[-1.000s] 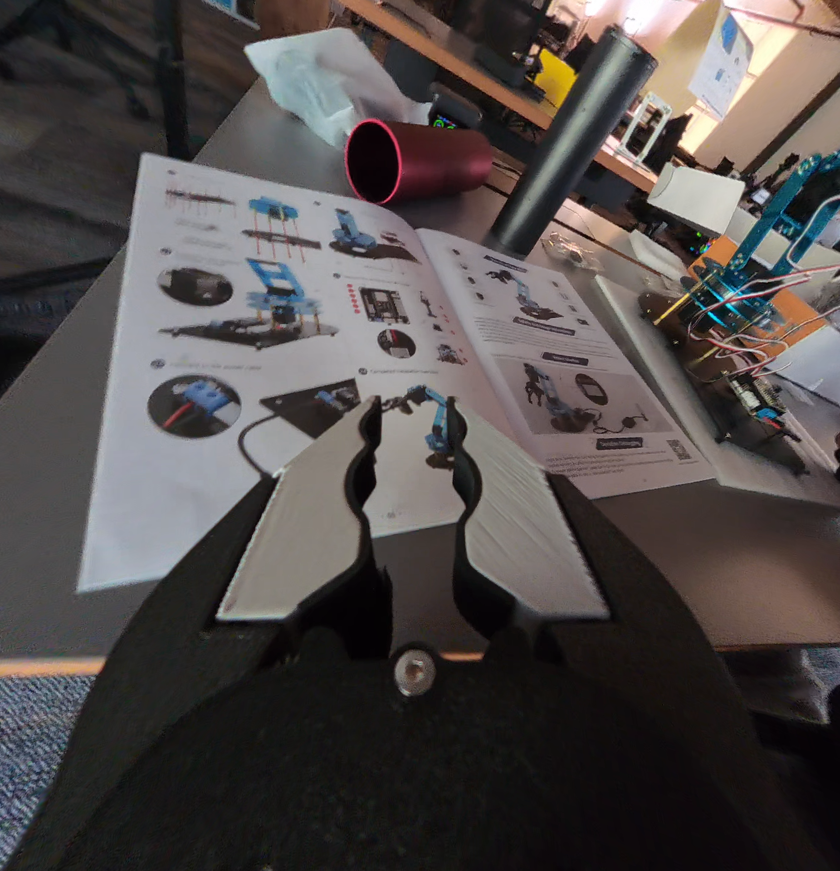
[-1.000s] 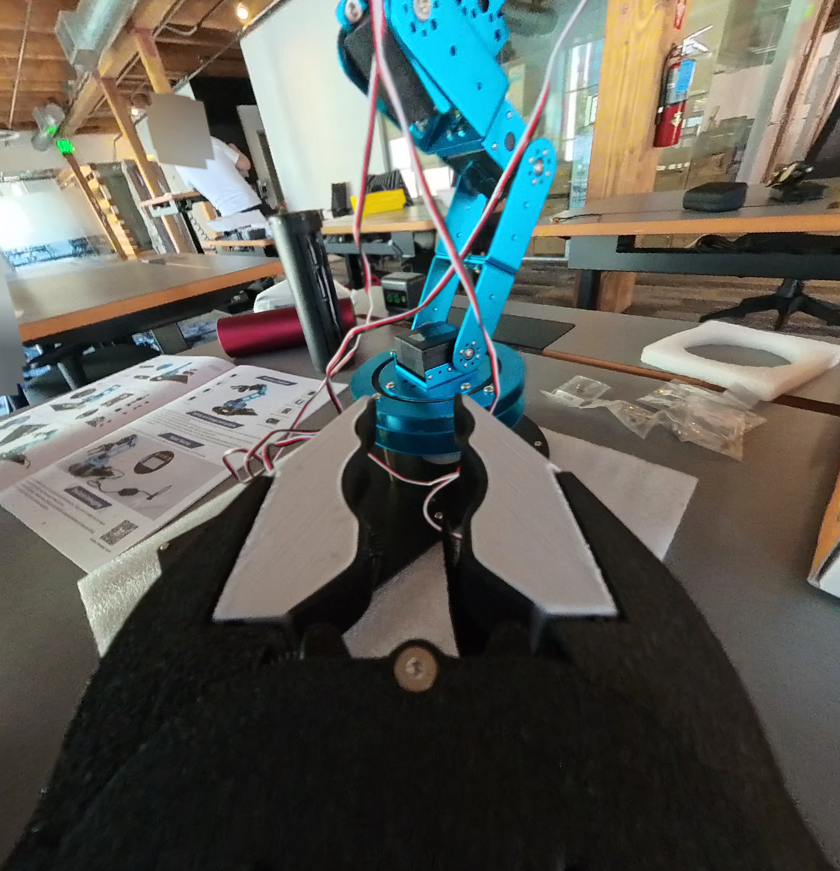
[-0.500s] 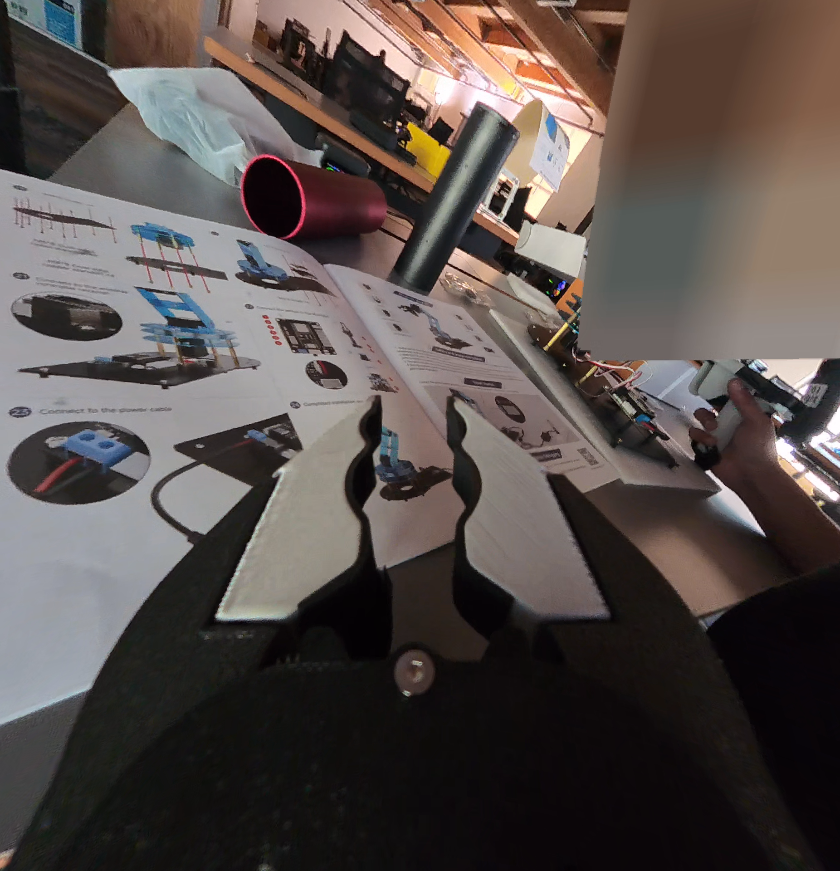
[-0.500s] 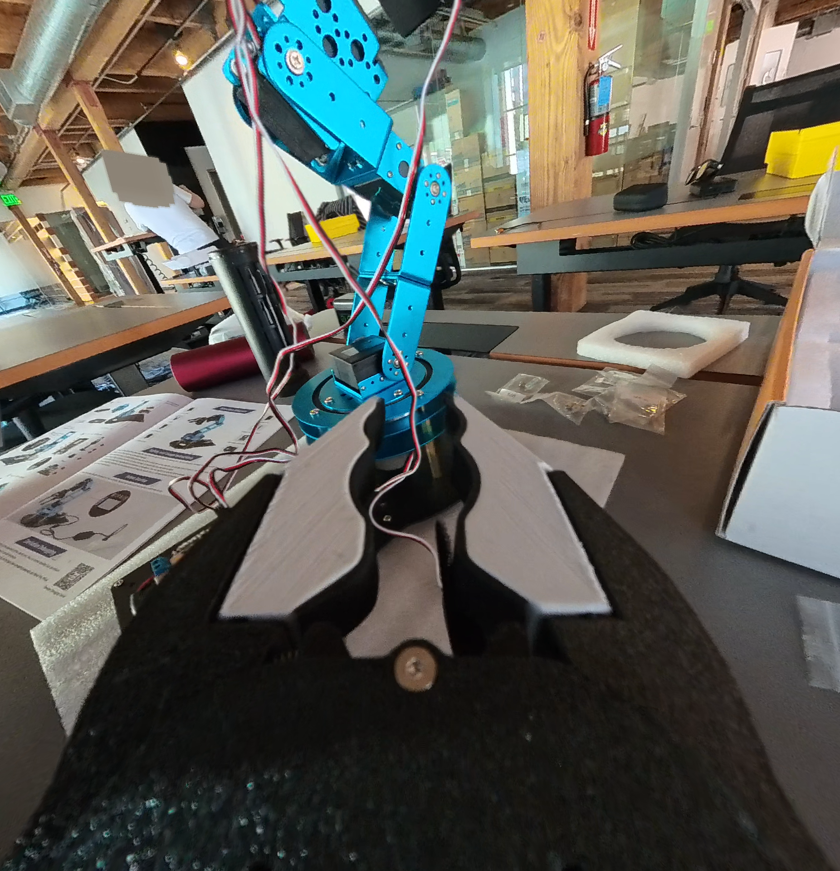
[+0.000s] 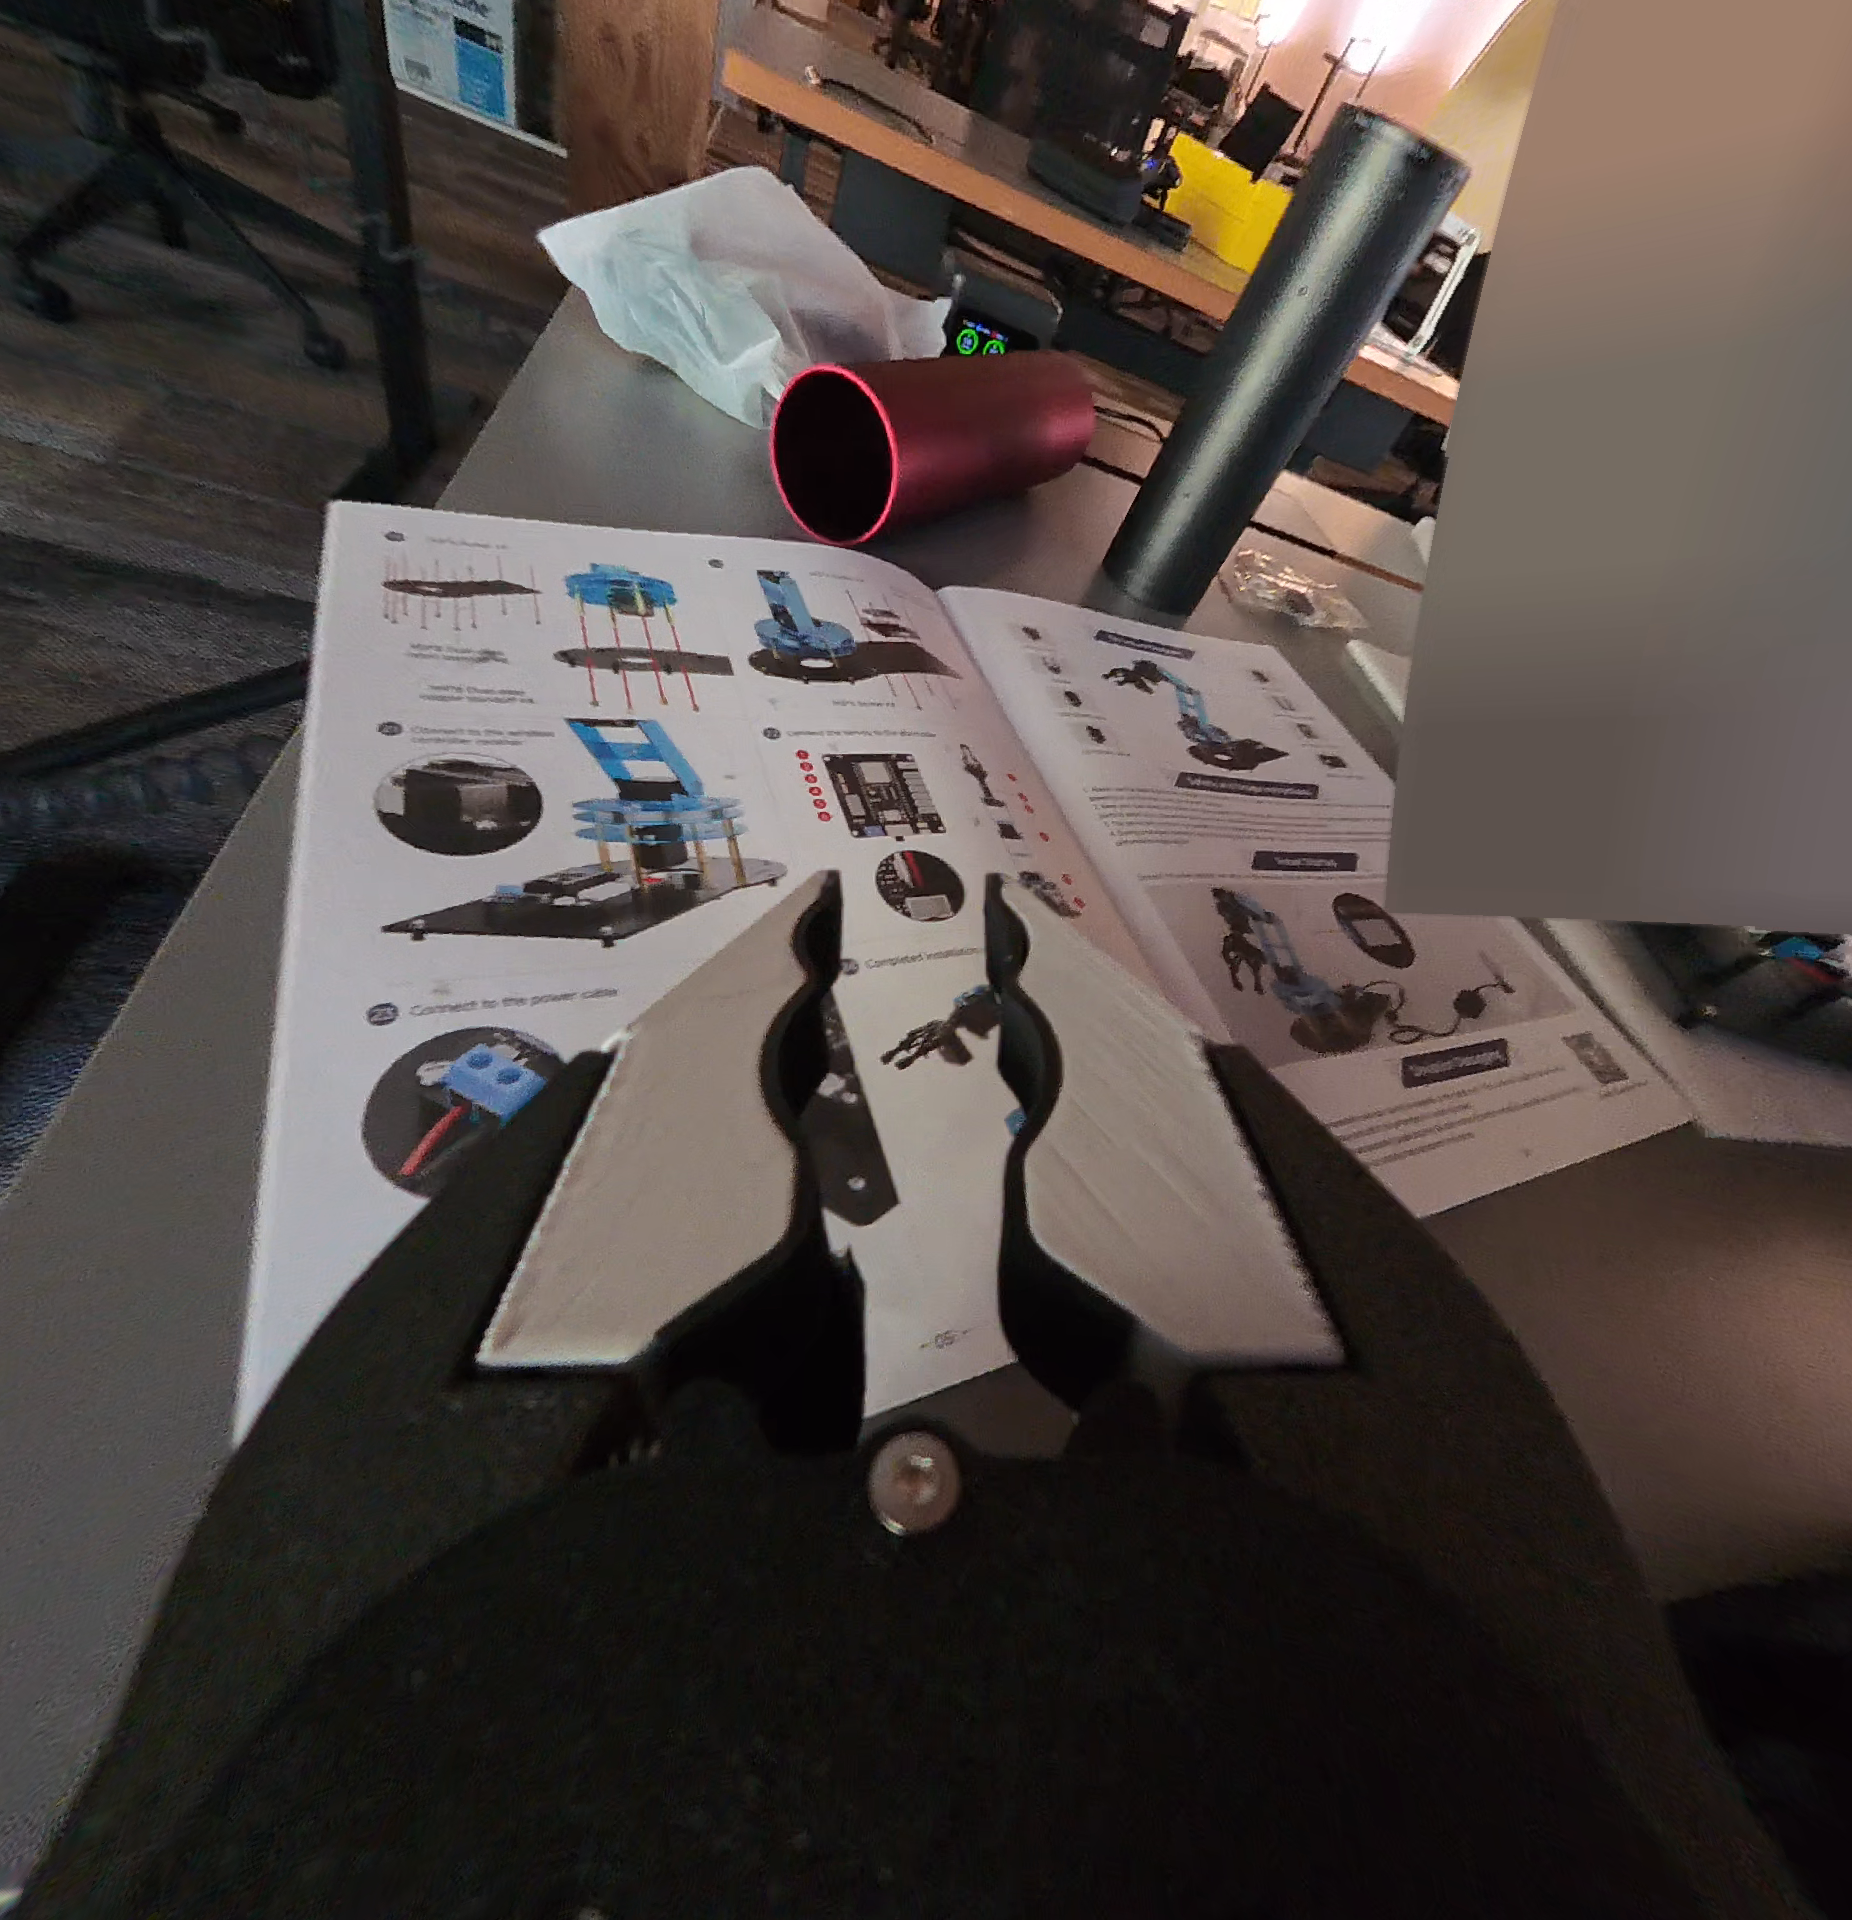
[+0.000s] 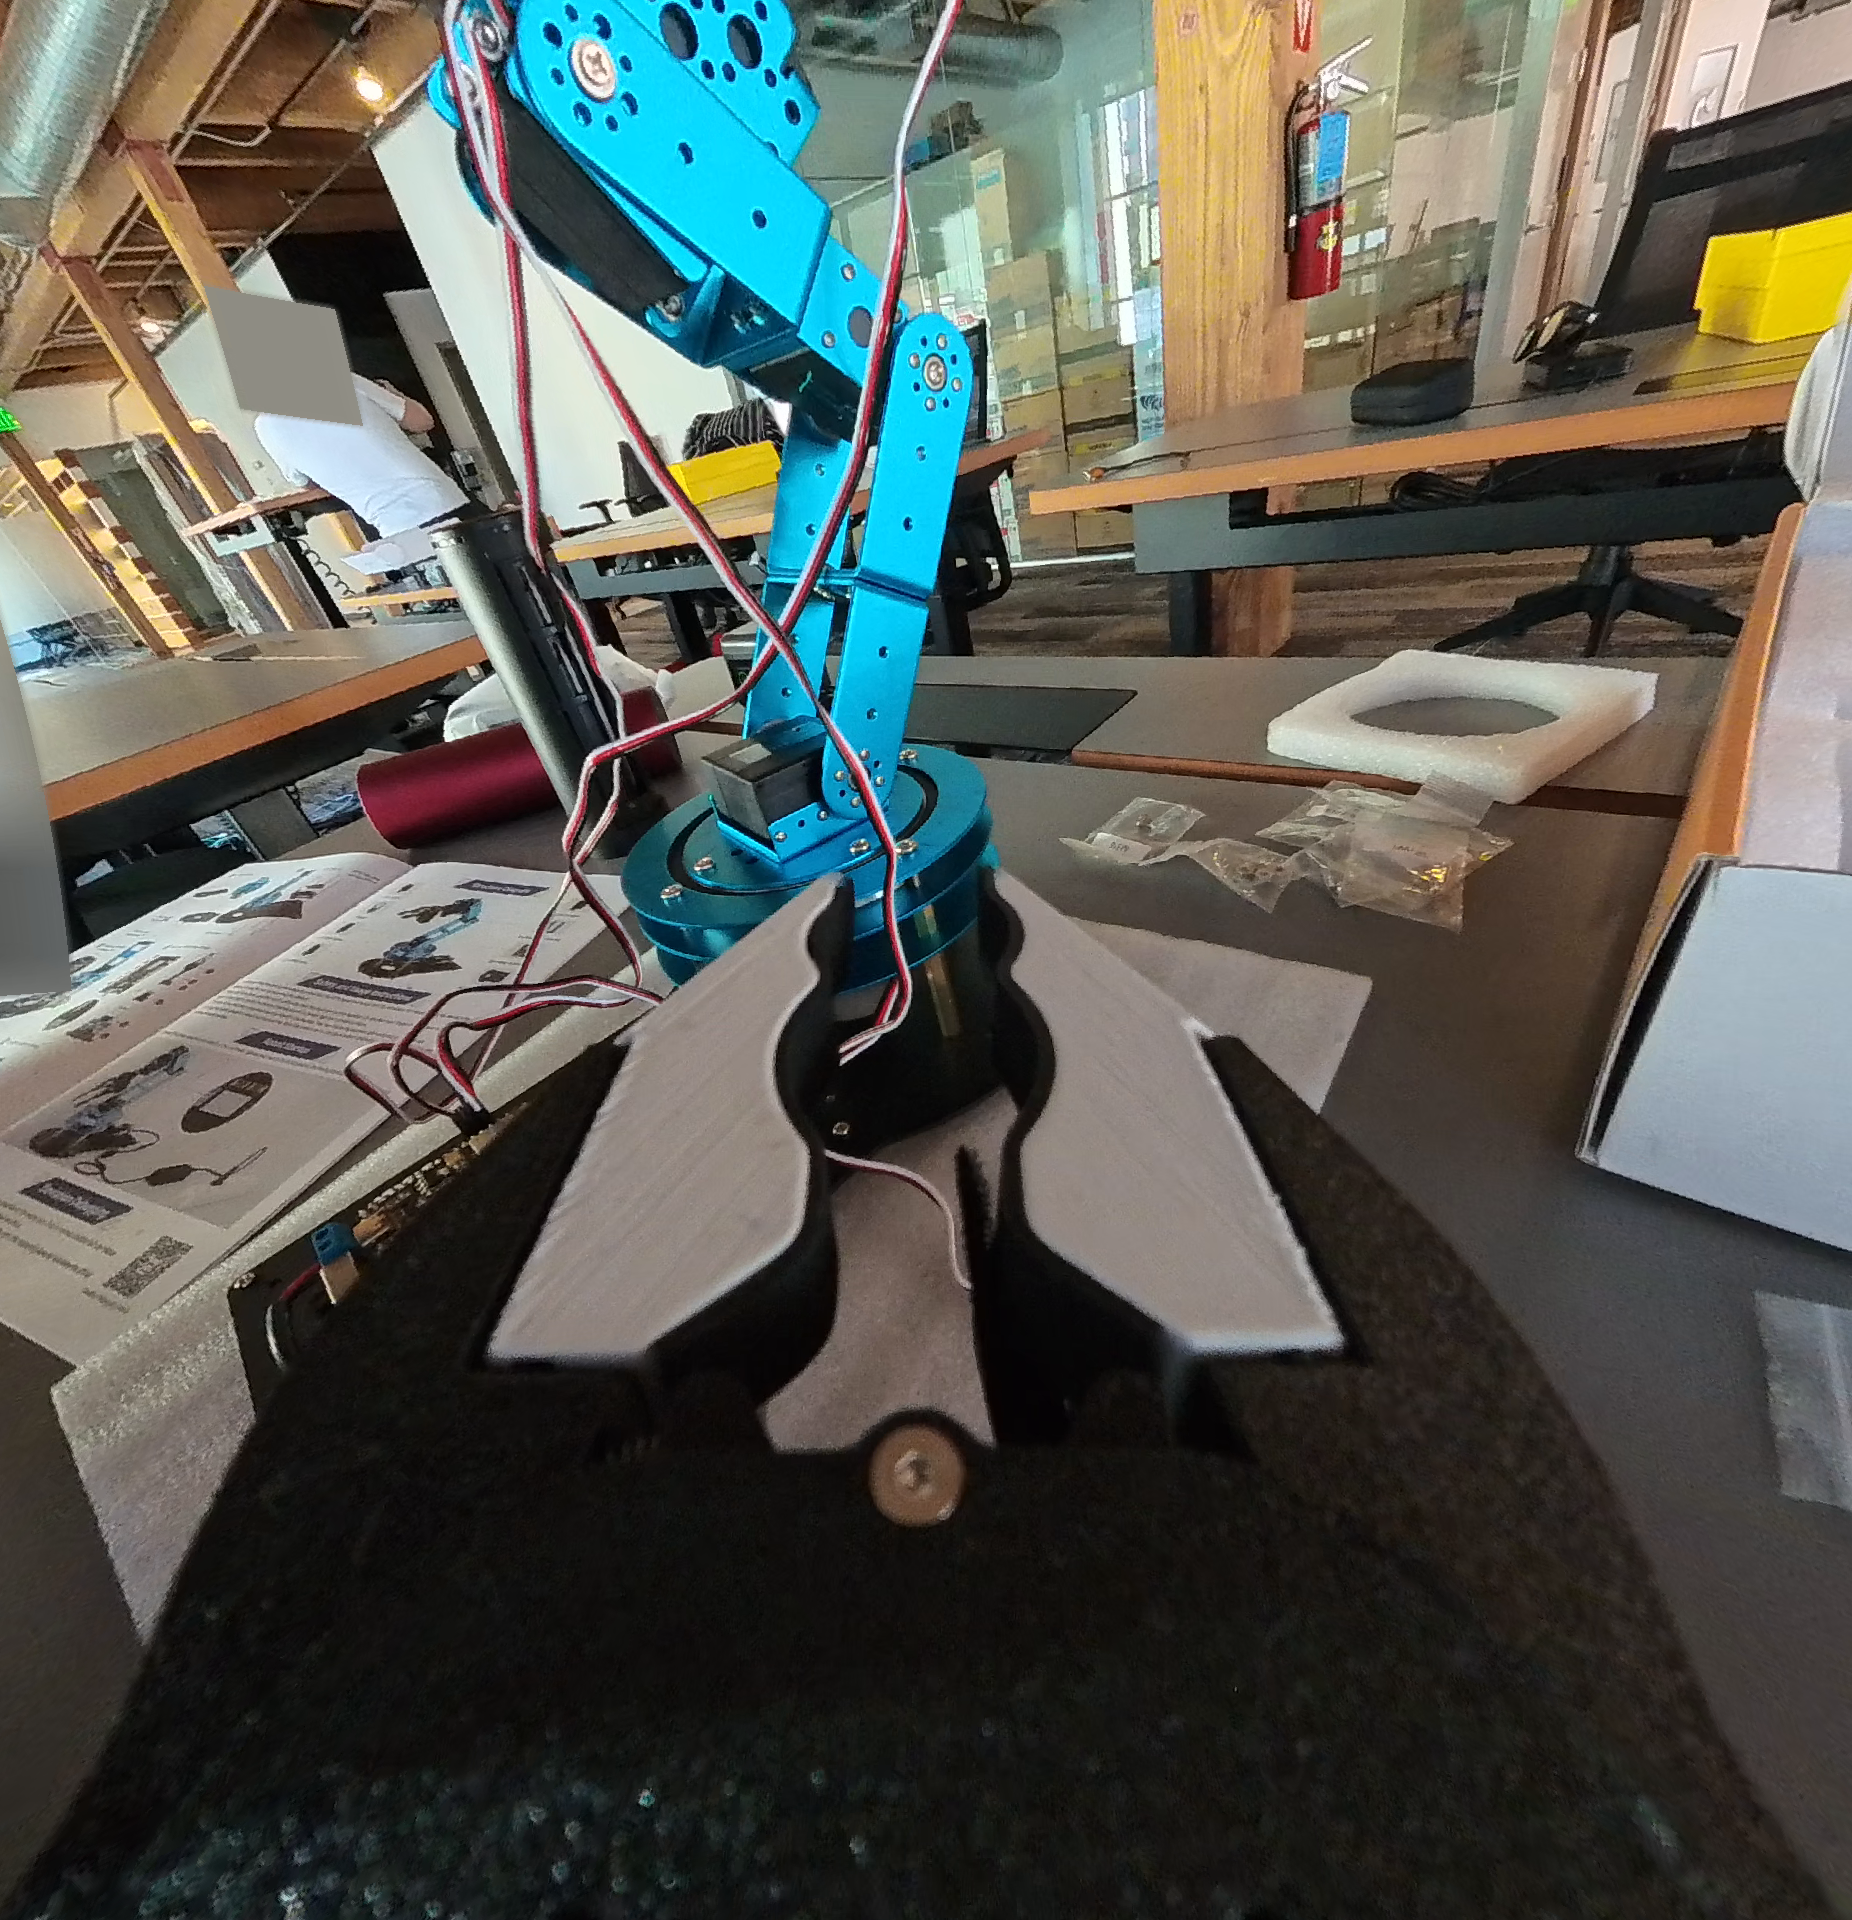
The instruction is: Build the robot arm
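1. Booklet (image 5: pixel 610 831) lies open on the grey table (image 5: pixel 610 436); your left gripper (image 5: pixel 906 904) hovers over its near page, tilted down, jaws spread, gripping nothing.
2. Your right gripper (image 6: pixel 917 904) points level at the blue toy arm (image 6: pixel 849 644), jaws spread on either side of its round base; contact unclear.
3. A red tube (image 5: pixel 943 442) lies beyond the booklet, beside an upright black cylinder (image 5: pixel 1275 353).

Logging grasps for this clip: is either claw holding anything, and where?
Nothing is held. Left claw open above the instruction booklet; right claw open before the blue robot arm's base.
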{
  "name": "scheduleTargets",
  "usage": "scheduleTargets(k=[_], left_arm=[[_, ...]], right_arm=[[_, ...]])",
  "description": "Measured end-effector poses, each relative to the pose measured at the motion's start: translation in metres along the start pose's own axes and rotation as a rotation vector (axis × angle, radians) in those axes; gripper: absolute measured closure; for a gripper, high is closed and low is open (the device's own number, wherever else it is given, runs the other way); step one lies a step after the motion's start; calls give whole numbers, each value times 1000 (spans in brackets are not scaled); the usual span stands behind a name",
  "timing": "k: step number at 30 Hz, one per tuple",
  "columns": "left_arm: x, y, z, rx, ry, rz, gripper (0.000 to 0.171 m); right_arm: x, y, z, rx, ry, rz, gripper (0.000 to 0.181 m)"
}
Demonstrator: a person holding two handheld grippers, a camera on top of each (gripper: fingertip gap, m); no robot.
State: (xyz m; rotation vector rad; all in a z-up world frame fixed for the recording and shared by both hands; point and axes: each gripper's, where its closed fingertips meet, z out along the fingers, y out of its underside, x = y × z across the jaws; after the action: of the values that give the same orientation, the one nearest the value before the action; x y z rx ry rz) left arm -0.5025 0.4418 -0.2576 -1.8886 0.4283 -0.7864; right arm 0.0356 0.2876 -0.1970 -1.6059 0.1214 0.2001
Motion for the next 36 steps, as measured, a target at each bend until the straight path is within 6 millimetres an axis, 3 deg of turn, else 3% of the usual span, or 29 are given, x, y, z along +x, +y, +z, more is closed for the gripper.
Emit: scheduleTargets(k=[9,36], left_arm=[[8,1,11,-18,21,41,145],[12,2,10,-19,48,49,152]], right_arm=[[3,2,1,-10,2,16,160],[-2,3,4,-25,-3,-6,160]])
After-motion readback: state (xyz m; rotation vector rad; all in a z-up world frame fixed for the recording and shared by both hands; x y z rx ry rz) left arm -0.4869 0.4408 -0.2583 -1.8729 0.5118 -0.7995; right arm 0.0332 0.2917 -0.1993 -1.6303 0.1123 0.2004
